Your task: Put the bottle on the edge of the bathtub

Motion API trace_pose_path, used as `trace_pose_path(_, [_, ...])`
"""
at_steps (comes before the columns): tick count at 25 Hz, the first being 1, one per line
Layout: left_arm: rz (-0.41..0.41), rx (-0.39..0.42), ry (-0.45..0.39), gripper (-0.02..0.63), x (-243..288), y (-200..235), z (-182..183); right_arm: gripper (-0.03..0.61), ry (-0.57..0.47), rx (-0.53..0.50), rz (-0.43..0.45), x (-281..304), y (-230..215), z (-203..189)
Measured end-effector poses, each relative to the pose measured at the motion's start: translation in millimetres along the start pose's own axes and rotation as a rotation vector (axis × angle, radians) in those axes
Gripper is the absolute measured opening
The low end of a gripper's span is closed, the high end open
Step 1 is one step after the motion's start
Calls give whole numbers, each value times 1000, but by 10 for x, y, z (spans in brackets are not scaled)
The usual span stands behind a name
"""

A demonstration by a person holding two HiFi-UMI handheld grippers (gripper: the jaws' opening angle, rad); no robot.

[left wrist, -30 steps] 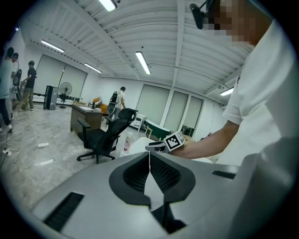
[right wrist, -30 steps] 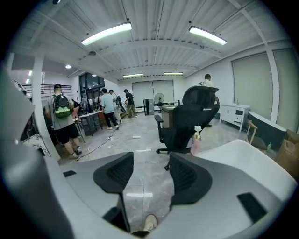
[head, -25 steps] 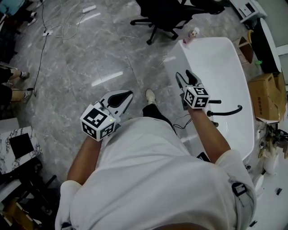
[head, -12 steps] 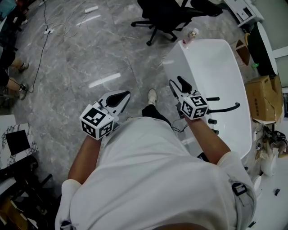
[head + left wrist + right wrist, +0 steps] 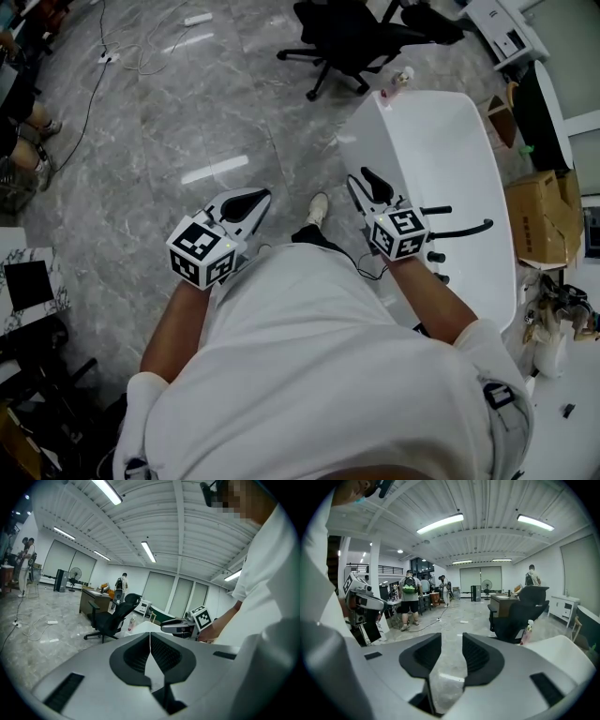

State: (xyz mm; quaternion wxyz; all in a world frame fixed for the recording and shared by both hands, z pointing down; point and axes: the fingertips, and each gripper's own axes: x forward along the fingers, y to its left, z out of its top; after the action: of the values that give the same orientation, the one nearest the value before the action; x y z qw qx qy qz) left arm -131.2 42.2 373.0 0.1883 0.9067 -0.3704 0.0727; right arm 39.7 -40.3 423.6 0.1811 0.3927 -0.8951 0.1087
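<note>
The left tongs point(image 5: 246, 201) were shut and empty; the right tongs point(image 5: 364, 185) were closing on nothing beside the bathtub point(image 5: 450, 155). The bottle point(image 5: 401, 77) stood on its far rim, well ahead of both.

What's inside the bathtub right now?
Bathtub basin looks bare; a black faucet reaches over it. Bottle stands on the far rim. The person's arm covers the near corner.
</note>
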Motion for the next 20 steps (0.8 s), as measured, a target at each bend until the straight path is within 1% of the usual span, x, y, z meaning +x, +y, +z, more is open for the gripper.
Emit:
trace_pose_path(3, [9,-9,0,20,-18,-41,-46,147,13,-42,22,-18,84,-18])
trace_pose_path(6, [16,-18,4,20,-42,-66,-97,133,14,-57,29,-31,140,-24])
trace_pose_path(9, [24,-24,8,20,-85,-61,-147,95,5,-80,17,-35,173,12])
trace_pose_path(11, [26,-25,10,20,-98,-56,-161,41,-1,-89,2,-36,164,41])
trace_pose_path(12, [25,-25,11,20,-97,-56,-160,32,-2,-90,-5,-37,154,54])
trace_pose_path(16, [16,-17,16,20,-60,-72,-132,11,-4,-89,-23,-74,105,84])
trace_pose_path(20, [3,-8,21,20,8,-96,-98,8,-9,-81,-47,-126,35,96])
